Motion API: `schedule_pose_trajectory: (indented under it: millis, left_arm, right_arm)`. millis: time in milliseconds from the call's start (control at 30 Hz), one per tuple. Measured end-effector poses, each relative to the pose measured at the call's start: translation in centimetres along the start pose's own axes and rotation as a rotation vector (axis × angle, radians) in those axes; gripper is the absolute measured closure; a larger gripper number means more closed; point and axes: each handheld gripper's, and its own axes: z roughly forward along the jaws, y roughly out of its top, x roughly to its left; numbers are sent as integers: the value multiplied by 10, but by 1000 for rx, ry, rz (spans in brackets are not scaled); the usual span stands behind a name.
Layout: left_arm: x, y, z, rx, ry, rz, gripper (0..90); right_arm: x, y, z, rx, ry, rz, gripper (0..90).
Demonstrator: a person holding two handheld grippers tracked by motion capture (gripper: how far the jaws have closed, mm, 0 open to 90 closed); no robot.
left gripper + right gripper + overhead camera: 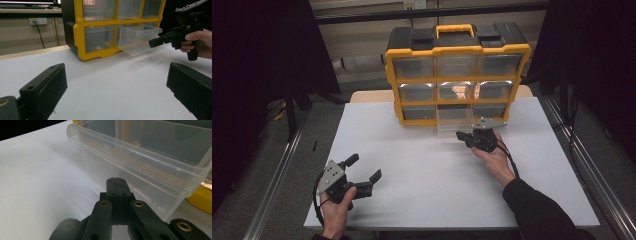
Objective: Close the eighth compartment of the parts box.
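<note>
Jaws of the right gripper [117, 185] are pressed flat together with nothing between them, the tips just short of the front wall of the clear drawer [150, 167]. That drawer is the middle one of the bottom row in the yellow organizer [457, 75], and it stands pulled partway out over the white table [422, 170]. My reading is that the drawer is being worked by the right gripper, pushed or pulled at its front (which of the two I cannot tell from one moment). The next move calls for a straight line along the slot, since a skewed nudge would likely jam the thin plastic against the frame.

The left gripper [364, 169] waits well apart at the near left of the table, jaws spread wide and empty.

From the high view the drawer is a faint glassy shape. The left gripper view shows it from the side, jutting clear of the yellow frame, with the right gripper close by its front. The right gripper view alone makes plain the drawer's rolled rim and that it looks empty
</note>
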Motion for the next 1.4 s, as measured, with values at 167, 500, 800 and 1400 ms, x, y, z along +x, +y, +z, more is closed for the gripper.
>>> schedule_pose_trajectory:
  millis: [167, 500, 800, 1400]
  left_arm:
    - [0, 0, 0, 0, -2, 6, 28]
    - [0, 0, 0, -3, -3, -3, 28]
    - [0, 0, 0, -2, -5, 1, 28]
    - [0, 0, 0, 2, -5, 5, 27]
  right_arm:
    - [1, 1, 2, 2, -5, -4, 900]
    - [0, 6, 6, -5, -13, 2, 900]
    - [1, 8, 11, -5, -8, -4, 900]
    - [-1, 12, 15, -12, -20, -5, 900]
